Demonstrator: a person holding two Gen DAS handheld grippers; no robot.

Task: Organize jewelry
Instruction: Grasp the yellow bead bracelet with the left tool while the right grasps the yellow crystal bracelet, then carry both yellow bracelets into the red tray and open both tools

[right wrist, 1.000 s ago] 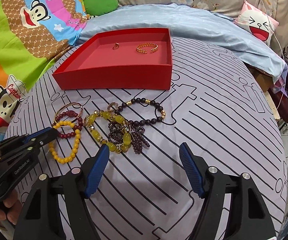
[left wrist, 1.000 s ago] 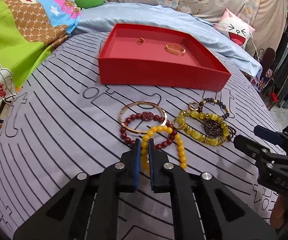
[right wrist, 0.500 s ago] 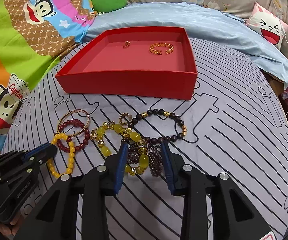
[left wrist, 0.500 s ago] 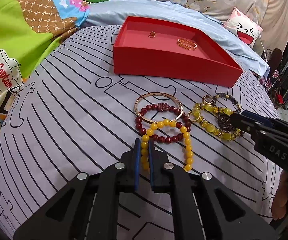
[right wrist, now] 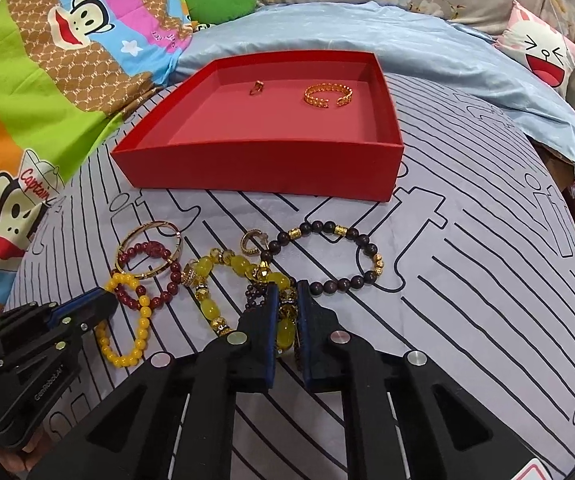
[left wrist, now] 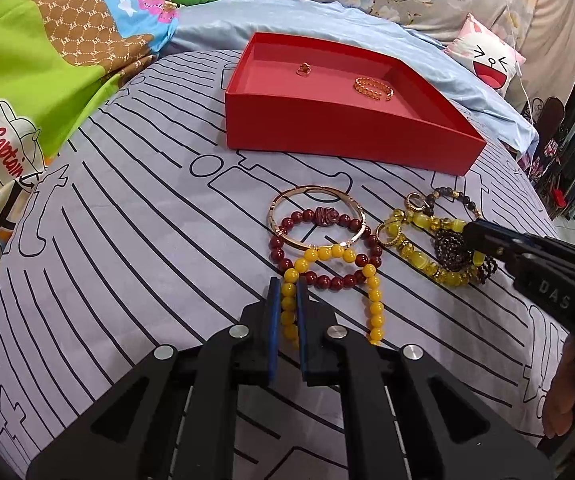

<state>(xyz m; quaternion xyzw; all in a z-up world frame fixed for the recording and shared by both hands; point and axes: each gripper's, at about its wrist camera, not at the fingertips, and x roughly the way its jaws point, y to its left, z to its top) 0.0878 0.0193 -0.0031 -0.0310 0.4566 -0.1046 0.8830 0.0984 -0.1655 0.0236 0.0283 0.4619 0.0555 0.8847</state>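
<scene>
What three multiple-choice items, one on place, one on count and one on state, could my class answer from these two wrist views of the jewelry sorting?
1. Where does the gold cuff bracelet lie?
A. On the striped cloth
B. Inside the red box
C. On the blue sheet

2. How many pieces of jewelry lie in the red box?
A. Two
B. Four
C. None

3. What are the left tongs doing?
A. Standing wide open above the box
B. Closed on the yellow bead bracelet
C. Closed on the gold bangle

Answers:
1 B: the cuff rests on the box floor, near the back wall.
2 A: only the cuff and a small gold ring show in it.
3 B: yellow beads run between the two blue pads, which are drawn close on them.
</scene>
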